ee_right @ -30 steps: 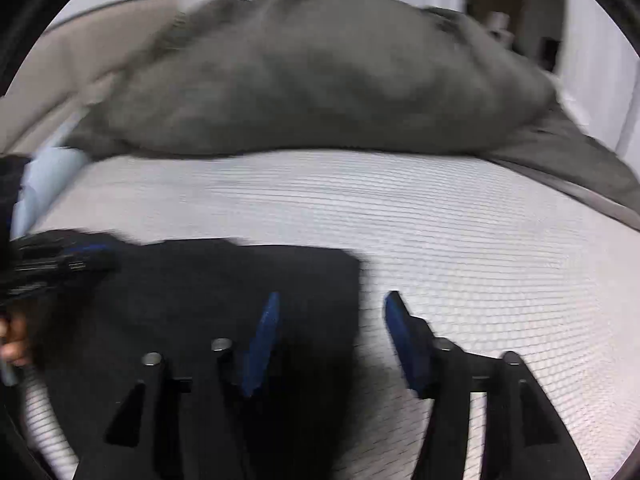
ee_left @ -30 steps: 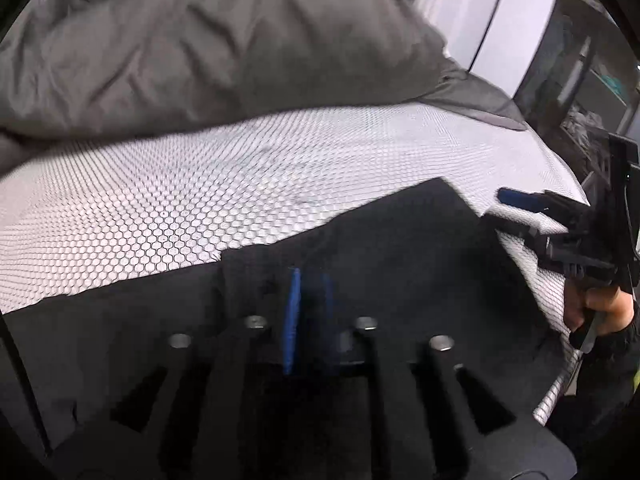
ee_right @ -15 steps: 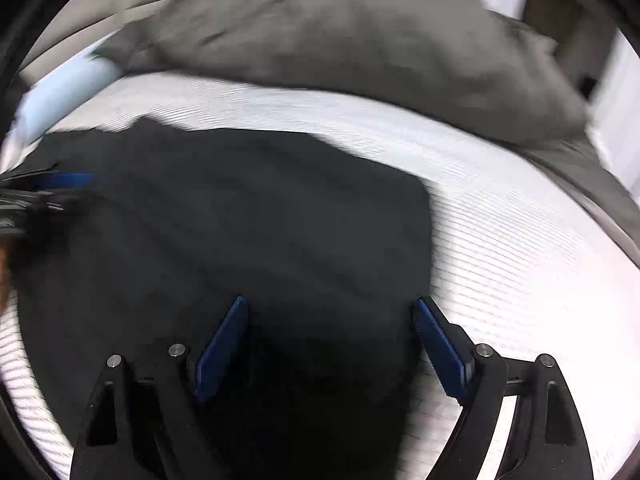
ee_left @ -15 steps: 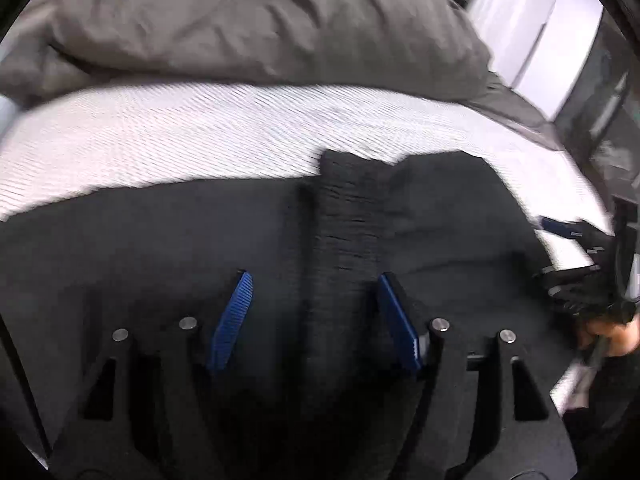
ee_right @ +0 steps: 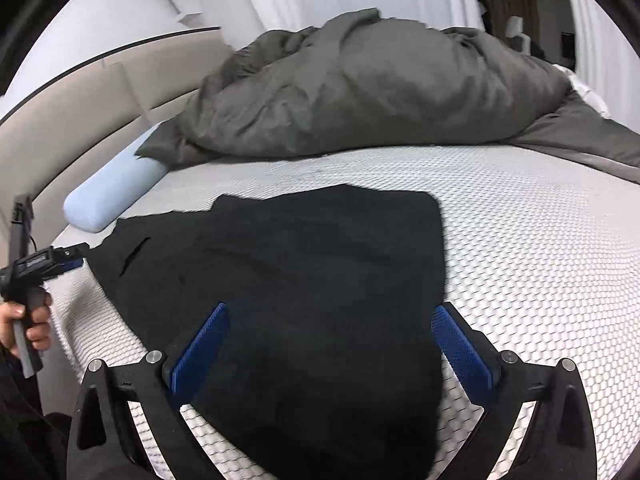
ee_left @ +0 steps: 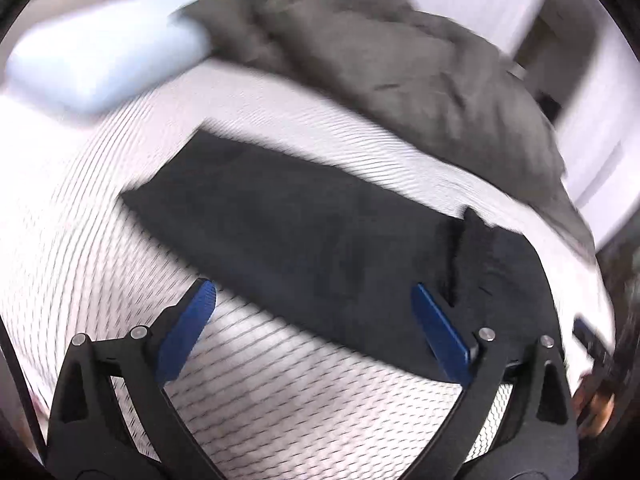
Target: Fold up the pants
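Black pants [ee_right: 304, 264] lie folded flat on the white honeycomb mattress [ee_right: 540, 240]. In the left wrist view the pants [ee_left: 304, 236] stretch across the middle, with the ribbed waistband at the right. My left gripper [ee_left: 316, 328] is open and empty, raised above the near edge of the pants; it also shows at the left of the right wrist view [ee_right: 60, 258]. My right gripper [ee_right: 328, 340] is open and empty, raised over the near part of the folded pants. The left wrist view is motion-blurred.
A crumpled grey duvet [ee_right: 372, 92] fills the far side of the bed. A pale blue pillow [ee_right: 116, 192] lies at the far left by the beige headboard [ee_right: 80, 96]. White curtains and a dark doorway stand behind the bed.
My left gripper let go of the pants, opened wide and pulled back upward. My right gripper opened wider and drew back. The pants now lie folded on the mattress.
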The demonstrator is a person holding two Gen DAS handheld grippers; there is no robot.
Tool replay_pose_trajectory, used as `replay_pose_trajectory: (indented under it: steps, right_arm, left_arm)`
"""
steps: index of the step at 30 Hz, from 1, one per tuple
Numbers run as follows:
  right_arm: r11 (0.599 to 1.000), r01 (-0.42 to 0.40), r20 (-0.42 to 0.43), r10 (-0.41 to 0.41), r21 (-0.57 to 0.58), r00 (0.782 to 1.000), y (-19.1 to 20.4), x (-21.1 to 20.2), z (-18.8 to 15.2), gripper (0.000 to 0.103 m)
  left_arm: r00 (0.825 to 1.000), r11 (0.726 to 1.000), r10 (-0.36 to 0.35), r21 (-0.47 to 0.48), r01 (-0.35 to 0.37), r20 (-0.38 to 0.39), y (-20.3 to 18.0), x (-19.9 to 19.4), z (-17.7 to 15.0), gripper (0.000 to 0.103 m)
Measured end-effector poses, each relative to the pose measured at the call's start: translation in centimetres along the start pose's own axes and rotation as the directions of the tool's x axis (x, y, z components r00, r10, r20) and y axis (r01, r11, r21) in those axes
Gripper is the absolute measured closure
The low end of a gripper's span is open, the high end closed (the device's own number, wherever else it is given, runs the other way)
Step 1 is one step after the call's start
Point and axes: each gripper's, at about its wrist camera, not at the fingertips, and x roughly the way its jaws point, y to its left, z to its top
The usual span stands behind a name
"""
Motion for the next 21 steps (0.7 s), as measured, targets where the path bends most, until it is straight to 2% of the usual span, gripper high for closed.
replay_pose_trajectory:
  steps: [1, 2, 4, 5, 6, 9, 10, 11, 12, 14, 17, 21]
  right_arm:
    - [1.0, -0.003, 0.0, 0.003, -0.011, 1.0, 0.1, -0.7, 0.0, 0.001]
    - [1.0, -0.01, 0.001, 0.01, -0.021, 1.0, 0.6, -1.1, -0.5, 0.001]
    - [0.999, -0.022, 0.001, 0.023, -0.039, 1.0, 1.1, -1.4, -0.9, 0.001]
    - [0.999, -0.023, 0.001, 0.023, -0.046, 1.0, 1.2, -1.4, -1.1, 0.001]
    - [0.998, -0.022, 0.001, 0.022, -0.051, 1.0, 1.3, -1.5, -1.3, 0.001]
    - [0.999, -0.027, -0.008, 0.027, -0.047, 1.0, 1.1, -1.5, -2.0, 0.001]
    - [0.999, -0.03, -0.013, 0.029, -0.046, 0.999, 0.9, -1.3, -2.0, 0.001]
    - [0.999, -0.03, -0.014, 0.029, -0.044, 0.999, 0.6, -1.0, -2.0, 0.001]
    - [0.999, -0.028, -0.01, 0.027, -0.04, 1.0, 0.4, -0.9, -1.9, 0.001]
    - [0.999, -0.03, -0.017, 0.029, -0.023, 0.999, -0.3, -0.6, -1.9, 0.001]
    - [1.0, -0.022, -0.031, 0.022, 0.001, 0.999, -1.1, -0.1, -1.8, 0.001]
    - [0.999, -0.02, -0.024, 0.021, 0.035, 0.999, -2.0, -0.3, -1.6, 0.001]
  left_arm:
    - [1.0, 0.996, -0.008, -0.093, 0.005, -0.026, 1.8, 0.7, -0.1, 0.006]
    - [0.998, 0.978, -0.041, -0.204, 0.032, -0.044, 3.9, 1.5, -0.1, 0.006]
    - [0.991, 0.932, -0.121, -0.349, 0.097, -0.049, 6.9, 2.9, 0.1, 0.007]
    - [0.99, 0.919, -0.137, -0.377, 0.119, -0.023, 7.8, 3.4, 0.7, 0.009]
    - [0.992, 0.918, -0.123, -0.38, 0.111, -0.007, 8.1, 3.5, 1.2, 0.013]
    - [0.993, 0.909, -0.103, -0.402, 0.114, 0.05, 9.1, 4.4, 3.3, 0.033]
    - [0.996, 0.892, -0.082, -0.444, 0.09, 0.037, 9.6, 5.0, 3.6, 0.059]
    - [0.998, 0.868, -0.052, -0.493, 0.055, 0.021, 10.2, 5.5, 3.8, 0.08]
    - [0.999, 0.865, -0.04, -0.499, 0.046, 0.022, 10.2, 5.9, 4.0, 0.093]
    - [0.997, 0.891, 0.003, -0.452, 0.034, 0.081, 8.9, 4.9, 4.4, 0.101]
    - [0.98, 0.935, 0.058, -0.354, 0.013, 0.188, 5.4, 1.8, 4.8, 0.102]
    - [0.96, 0.983, -0.002, -0.178, 0.054, 0.281, -1.8, -3.0, 5.6, 0.102]
